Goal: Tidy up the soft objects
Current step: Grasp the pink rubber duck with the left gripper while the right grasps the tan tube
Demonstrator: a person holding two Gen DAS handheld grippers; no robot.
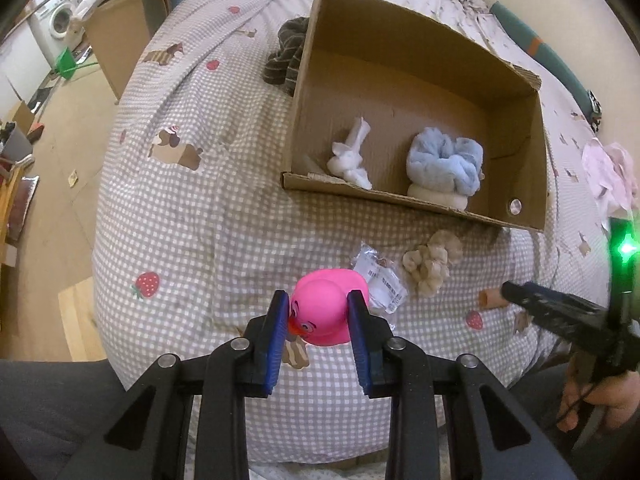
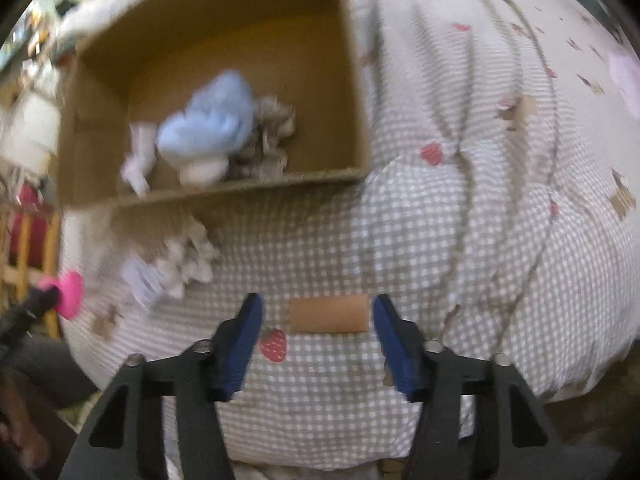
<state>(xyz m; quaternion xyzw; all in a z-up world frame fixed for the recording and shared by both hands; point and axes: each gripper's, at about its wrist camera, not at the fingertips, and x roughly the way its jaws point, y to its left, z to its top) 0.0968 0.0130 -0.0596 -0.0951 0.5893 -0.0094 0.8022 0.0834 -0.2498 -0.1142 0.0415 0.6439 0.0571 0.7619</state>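
Note:
A pink rubber duck sits between the blue pads of my left gripper, which is shut on it just above the checked bedspread. The duck also shows at the left edge of the blurred right wrist view. My right gripper points down at a tan roll lying on the bedspread. The roll is between the pads; the left pad stands apart from it, so the gripper is open. An open cardboard box holds a white knotted cloth and a blue fluffy bundle.
A beige fluffy bundle and a clear plastic packet lie in front of the box. A brown striped cloth rests against the box's left wall. A pink cloth lies at the far right. The bed drops off to the floor on the left.

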